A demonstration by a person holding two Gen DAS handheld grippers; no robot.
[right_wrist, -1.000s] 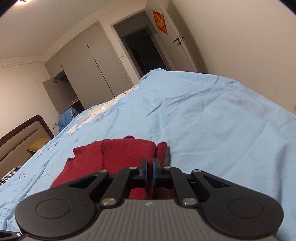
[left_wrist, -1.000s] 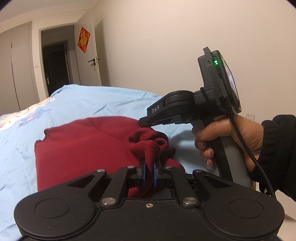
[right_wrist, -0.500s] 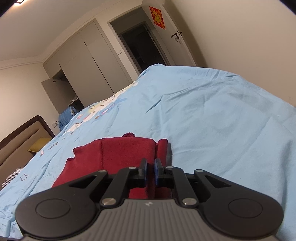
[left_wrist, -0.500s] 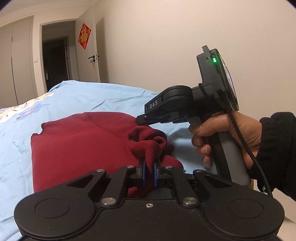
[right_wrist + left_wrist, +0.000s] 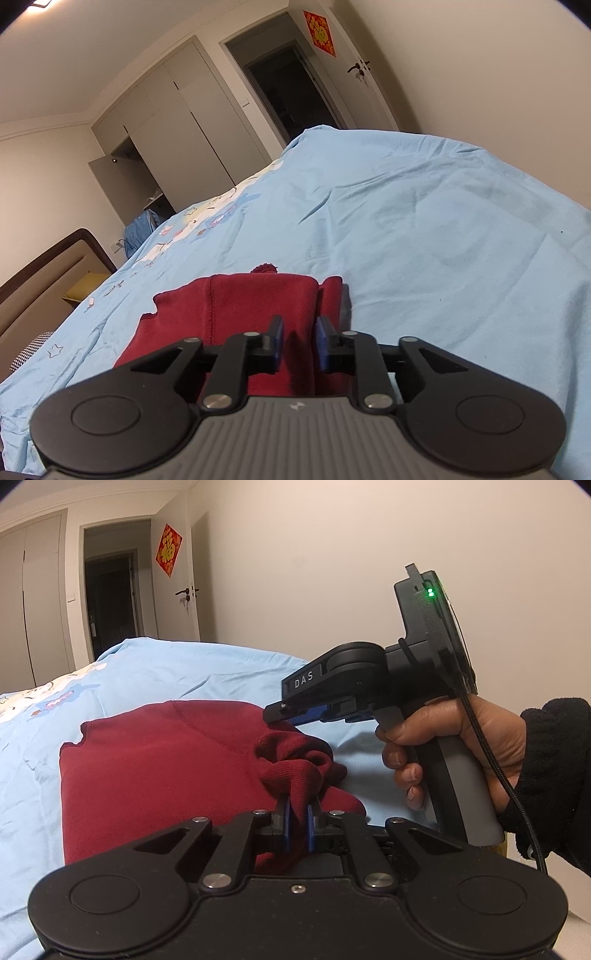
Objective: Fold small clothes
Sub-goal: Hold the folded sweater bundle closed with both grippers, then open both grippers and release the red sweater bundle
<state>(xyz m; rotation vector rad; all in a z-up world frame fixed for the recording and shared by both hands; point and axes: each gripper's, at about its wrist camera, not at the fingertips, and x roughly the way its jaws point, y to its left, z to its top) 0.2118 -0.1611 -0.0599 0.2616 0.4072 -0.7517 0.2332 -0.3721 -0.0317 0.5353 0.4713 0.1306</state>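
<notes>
Two grippers worked at one red garment (image 5: 155, 760) lying folded on our blue bedsheet (image 5: 424, 221), near its close edge, with wide bare sheet beyond toward the door (image 5: 354, 85). Our left gripper (image 5: 297, 821) pinched a bunched ribbed cuff (image 5: 295, 764) between nearly closed fingers. Our right gripper (image 5: 298, 341) had its fingers spread, straddling the fold's edge. Seen from the right, the garment's length ran away from us.
</notes>
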